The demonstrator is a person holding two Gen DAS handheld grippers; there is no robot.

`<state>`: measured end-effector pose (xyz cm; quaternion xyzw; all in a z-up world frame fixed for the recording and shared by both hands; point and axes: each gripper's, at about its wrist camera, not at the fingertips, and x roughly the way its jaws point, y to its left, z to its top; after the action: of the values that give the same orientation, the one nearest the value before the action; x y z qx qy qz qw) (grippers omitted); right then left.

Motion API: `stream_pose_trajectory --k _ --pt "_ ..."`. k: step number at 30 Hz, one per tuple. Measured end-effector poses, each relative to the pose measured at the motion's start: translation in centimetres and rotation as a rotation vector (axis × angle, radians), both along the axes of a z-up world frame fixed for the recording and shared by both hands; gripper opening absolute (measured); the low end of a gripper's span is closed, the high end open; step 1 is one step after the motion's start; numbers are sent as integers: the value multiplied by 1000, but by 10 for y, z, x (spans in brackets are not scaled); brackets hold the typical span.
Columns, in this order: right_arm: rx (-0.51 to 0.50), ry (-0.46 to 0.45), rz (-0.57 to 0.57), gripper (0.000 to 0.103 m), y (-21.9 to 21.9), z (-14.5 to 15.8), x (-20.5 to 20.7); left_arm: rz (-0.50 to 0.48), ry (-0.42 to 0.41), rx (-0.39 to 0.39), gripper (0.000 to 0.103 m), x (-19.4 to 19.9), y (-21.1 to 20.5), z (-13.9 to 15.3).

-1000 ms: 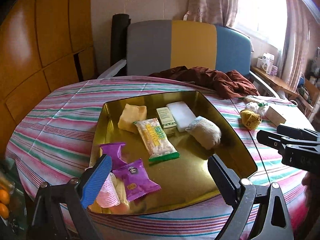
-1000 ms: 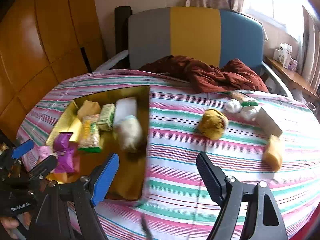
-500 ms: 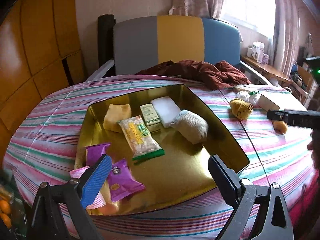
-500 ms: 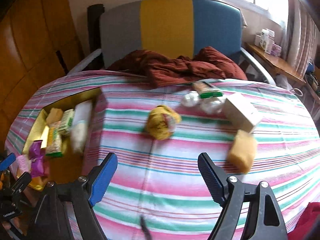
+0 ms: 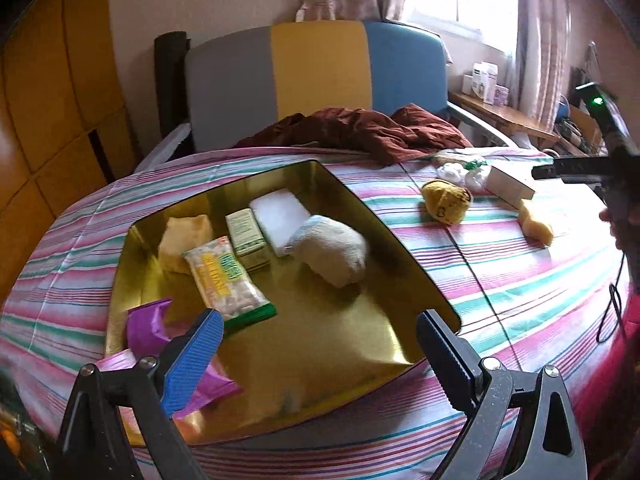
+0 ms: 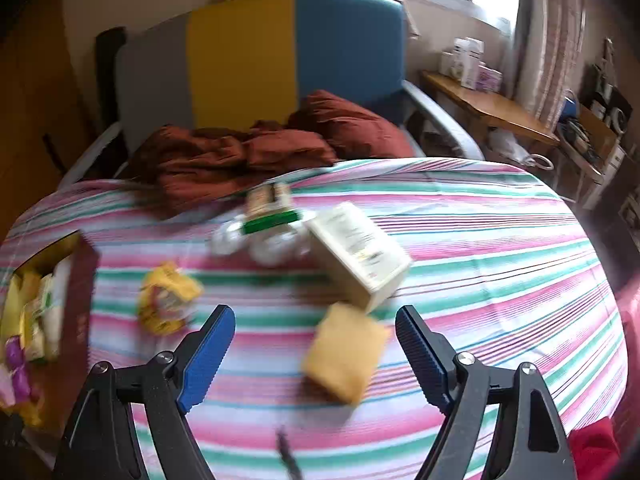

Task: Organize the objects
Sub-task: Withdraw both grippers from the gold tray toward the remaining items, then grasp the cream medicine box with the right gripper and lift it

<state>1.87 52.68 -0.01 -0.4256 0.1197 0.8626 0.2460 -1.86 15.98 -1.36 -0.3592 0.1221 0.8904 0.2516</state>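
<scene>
I have swung the right gripper (image 6: 316, 360) away from the gold tray (image 6: 82, 300), now at left edge; its jaws stand apart, empty, framing the yellow sponge (image 6: 344, 354) at lower centre, my likely next pick; left gripper (image 5: 320, 354) gapes idle over the tray.

Behind the table we see a chair (image 5: 320, 68) with a grey, yellow and blue back, and a crumpled maroon cloth (image 5: 360, 128) spilling from it onto the striped tablecloth (image 6: 500, 240). At right, small boxes (image 6: 468, 62) stand on a wooden shelf (image 6: 492, 110) beside curtains (image 6: 556, 32).
</scene>
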Motion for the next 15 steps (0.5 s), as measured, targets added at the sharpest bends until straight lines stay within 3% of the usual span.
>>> stream_pose_trajectory --k 6,15 --pt "26 -68 -9 84 36 -19 -18 -47 -9 -4 98 1 18 -1" --pt "98 -203 96 85 59 -46 -68 -97 -46 -5 98 -4 43 -7"
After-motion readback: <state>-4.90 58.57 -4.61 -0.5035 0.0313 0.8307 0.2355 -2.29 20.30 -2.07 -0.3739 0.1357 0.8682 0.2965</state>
